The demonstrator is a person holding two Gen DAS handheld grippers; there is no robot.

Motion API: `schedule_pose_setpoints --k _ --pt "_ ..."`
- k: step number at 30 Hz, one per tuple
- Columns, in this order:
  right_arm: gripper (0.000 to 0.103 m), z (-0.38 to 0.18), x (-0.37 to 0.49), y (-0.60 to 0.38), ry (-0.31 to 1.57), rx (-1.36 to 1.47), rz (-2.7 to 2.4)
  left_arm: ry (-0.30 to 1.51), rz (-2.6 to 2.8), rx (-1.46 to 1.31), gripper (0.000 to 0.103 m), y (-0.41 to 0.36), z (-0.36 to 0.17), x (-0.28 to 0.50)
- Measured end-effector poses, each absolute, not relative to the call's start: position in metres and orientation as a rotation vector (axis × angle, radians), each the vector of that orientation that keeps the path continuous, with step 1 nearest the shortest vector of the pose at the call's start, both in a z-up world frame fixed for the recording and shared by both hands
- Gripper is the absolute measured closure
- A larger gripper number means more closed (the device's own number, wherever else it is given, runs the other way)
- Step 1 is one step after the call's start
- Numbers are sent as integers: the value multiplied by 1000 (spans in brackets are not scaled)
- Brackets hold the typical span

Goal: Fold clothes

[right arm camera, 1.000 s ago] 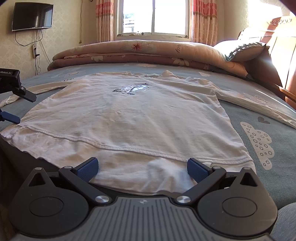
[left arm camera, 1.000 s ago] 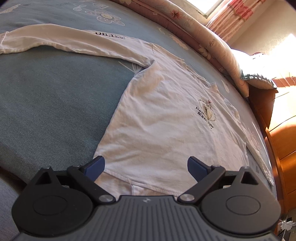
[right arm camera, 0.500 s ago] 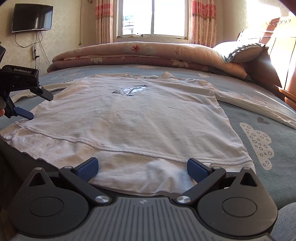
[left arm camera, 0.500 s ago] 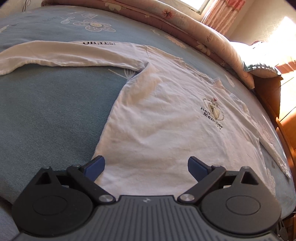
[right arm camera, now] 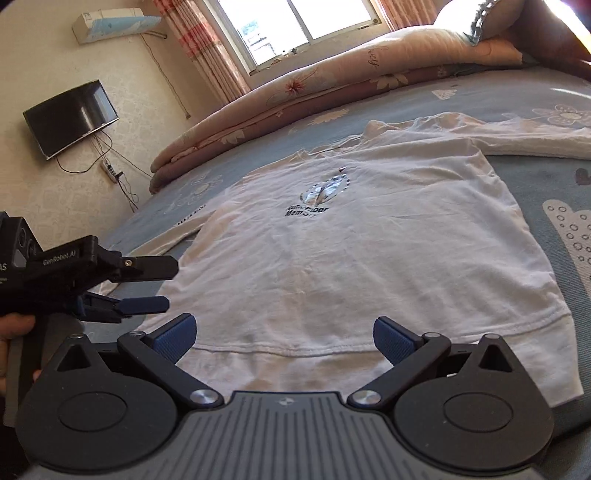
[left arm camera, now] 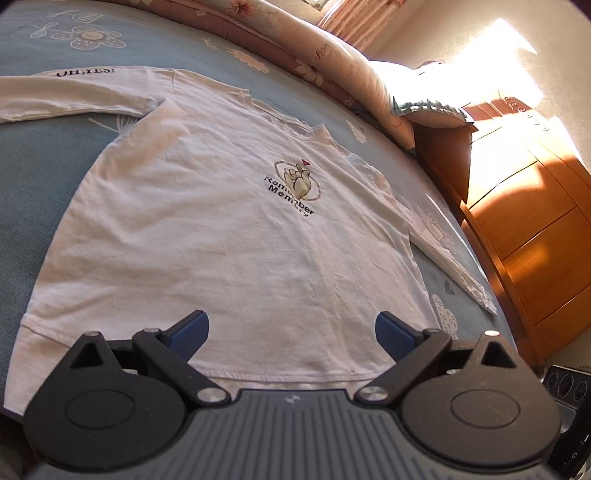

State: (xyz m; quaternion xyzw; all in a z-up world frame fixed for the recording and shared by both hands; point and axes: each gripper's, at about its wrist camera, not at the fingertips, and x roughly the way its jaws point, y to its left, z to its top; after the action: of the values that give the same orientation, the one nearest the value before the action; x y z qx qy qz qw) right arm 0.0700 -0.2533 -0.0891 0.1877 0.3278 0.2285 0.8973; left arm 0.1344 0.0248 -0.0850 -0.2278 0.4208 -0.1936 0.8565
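In the left wrist view, a white long-sleeved shirt (left arm camera: 229,229) lies spread flat, front up, on a blue bed (left arm camera: 44,173) with a flower print. Its chest print (left arm camera: 295,184) shows a hand sign over the words "Remember Memory", and one sleeve (left arm camera: 74,92) stretches off to the left with "OH, YES!" printed near the shoulder. The other sleeve (left arm camera: 447,262) runs toward the bed's right edge, near a wooden headboard (left arm camera: 532,229). The left hand-held gripper (left arm camera: 291,330) hovers over the shirt's hem (left arm camera: 280,373) with its blue-padded fingers (left arm camera: 188,328) wide apart and nothing between them. A rolled quilt (left arm camera: 332,55) and a pillow (left arm camera: 428,107) lie at the far side of the bed. In the right wrist view, the same shirt (right arm camera: 354,266) fills the middle of the bed (right arm camera: 524,96), hem (right arm camera: 295,347) nearest the camera. The right hand-held gripper (right arm camera: 284,338) sits low above the hem, fingers (right arm camera: 395,339) spread wide, gripping nothing. At the left, the left hand-held gripper (right arm camera: 162,286) reaches in sideways, held by a hand (right arm camera: 14,332), its two fingers apart just above the shirt's near left corner. Behind are a window (right arm camera: 303,29) with curtains, a wall-mounted screen (right arm camera: 70,116) and an air conditioner (right arm camera: 114,22).
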Motion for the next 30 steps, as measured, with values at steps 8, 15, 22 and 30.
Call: schedule_pose_setpoints --k 8,15,22,30 --pt "0 -103 81 -176 744 124 637 915 -343 -553 6 47 -104 124" --pt "0 -109 55 -209 781 200 584 904 -321 -546 6 50 -106 115" --pt "0 -88 64 -207 680 104 488 900 -310 -495 6 44 -104 110" --pt "0 -110 52 -220 751 86 417 888 -327 -561 5 56 -108 108"
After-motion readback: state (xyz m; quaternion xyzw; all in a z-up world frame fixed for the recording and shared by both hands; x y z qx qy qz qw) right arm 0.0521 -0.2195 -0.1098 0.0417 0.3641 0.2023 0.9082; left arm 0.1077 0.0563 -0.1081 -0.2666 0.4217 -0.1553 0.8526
